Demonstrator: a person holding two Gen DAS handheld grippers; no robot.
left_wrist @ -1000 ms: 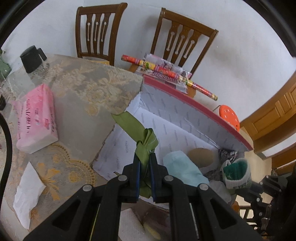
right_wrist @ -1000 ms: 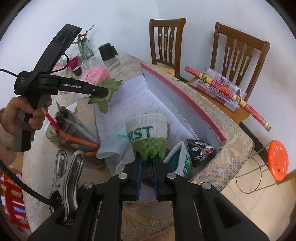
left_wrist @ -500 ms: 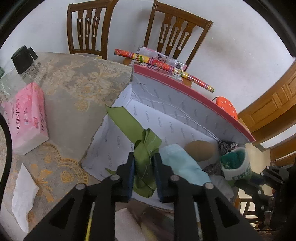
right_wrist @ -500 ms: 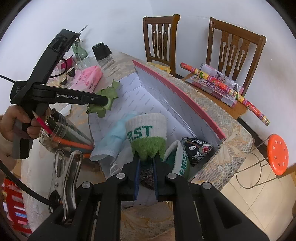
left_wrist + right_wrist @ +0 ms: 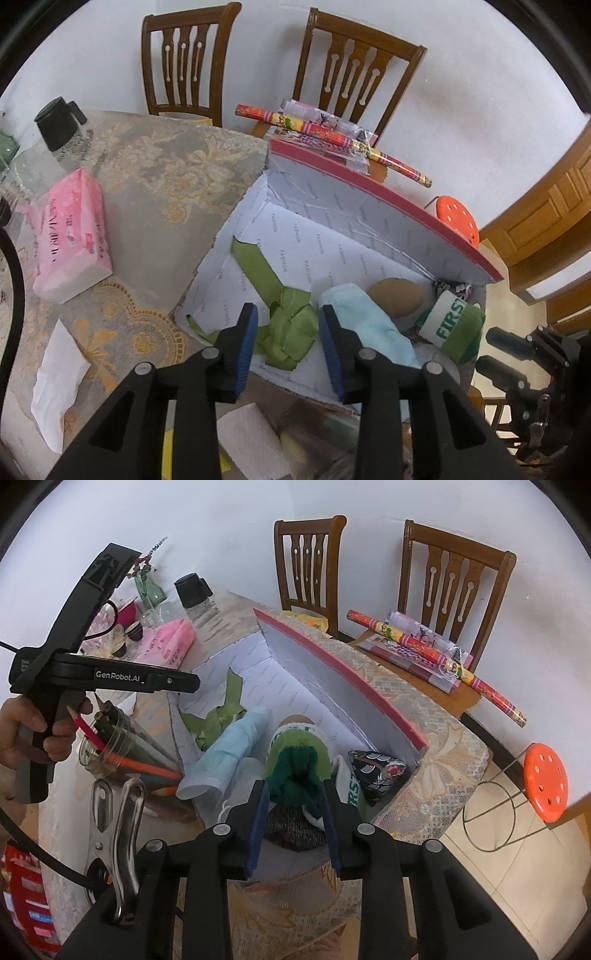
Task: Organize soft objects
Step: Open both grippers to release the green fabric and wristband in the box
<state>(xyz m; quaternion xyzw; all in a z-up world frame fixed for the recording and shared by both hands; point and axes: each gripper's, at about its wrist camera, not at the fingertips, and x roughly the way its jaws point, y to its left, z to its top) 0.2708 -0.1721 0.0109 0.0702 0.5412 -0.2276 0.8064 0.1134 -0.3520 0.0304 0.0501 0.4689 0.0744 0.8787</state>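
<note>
Both claws opening: left claw (image 5: 284, 341) astride green ribbon (image 5: 286, 338), right claw (image 5: 293, 808) astride sock (image 5: 297, 760)

Both pictures were bright and evenly lit by soft daylight, with no hard glare. The white wall (image 5: 461, 92) looked a little washed out, almost without texture. Shadows were weak and soft: a pale one lay under the pink tissue pack (image 5: 70, 236), and the inside of the open box (image 5: 325, 236) was only slightly grey. The fisheye lens bent straight lines strongly, so the red edge of the box lid (image 5: 340, 672) curved like a bow and the chairs (image 5: 454, 579) leaned outward. A black ring closed every corner. The black tongs (image 5: 284, 339) near the lens were sharp enough, and so was the middle. Toward the rim, details grew soft and smeared.
</note>
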